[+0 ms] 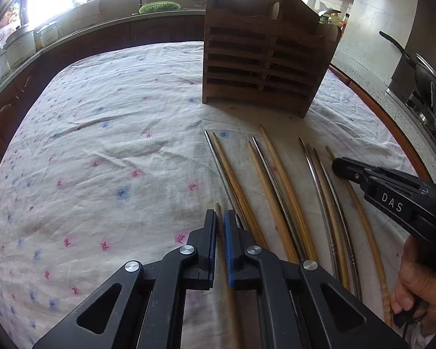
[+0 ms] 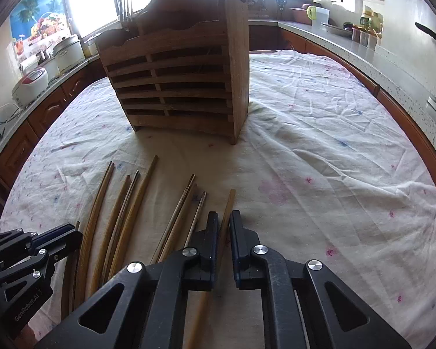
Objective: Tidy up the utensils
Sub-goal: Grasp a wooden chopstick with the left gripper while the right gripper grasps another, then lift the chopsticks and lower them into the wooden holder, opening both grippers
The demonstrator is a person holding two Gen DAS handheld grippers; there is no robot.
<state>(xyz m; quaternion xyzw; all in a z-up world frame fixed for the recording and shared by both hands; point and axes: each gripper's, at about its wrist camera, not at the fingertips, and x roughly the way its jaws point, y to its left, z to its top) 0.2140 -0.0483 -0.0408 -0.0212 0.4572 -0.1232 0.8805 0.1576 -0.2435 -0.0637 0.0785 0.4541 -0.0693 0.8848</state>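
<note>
Several wooden and metal chopsticks (image 1: 279, 186) lie side by side on the flowered tablecloth (image 1: 101, 145), in front of a slatted wooden utensil holder (image 1: 261, 58). My left gripper (image 1: 220, 218) is nearly closed around a wooden chopstick (image 1: 218, 208) at the left end of the row. My right gripper (image 2: 224, 224) straddles a wooden chopstick (image 2: 229, 203) at the right end of the row (image 2: 125, 212); a small gap shows on each side. The holder (image 2: 177, 78) stands beyond. Each gripper shows in the other's view, the right (image 1: 372, 180) and the left (image 2: 52, 238).
Kitchen counters run around the table with rice cookers (image 2: 66, 49), a green basket (image 1: 159, 7) by the sink, jars (image 2: 366, 33) and a stove with a pan (image 1: 415, 67). Forks (image 2: 126, 11) stand behind the holder.
</note>
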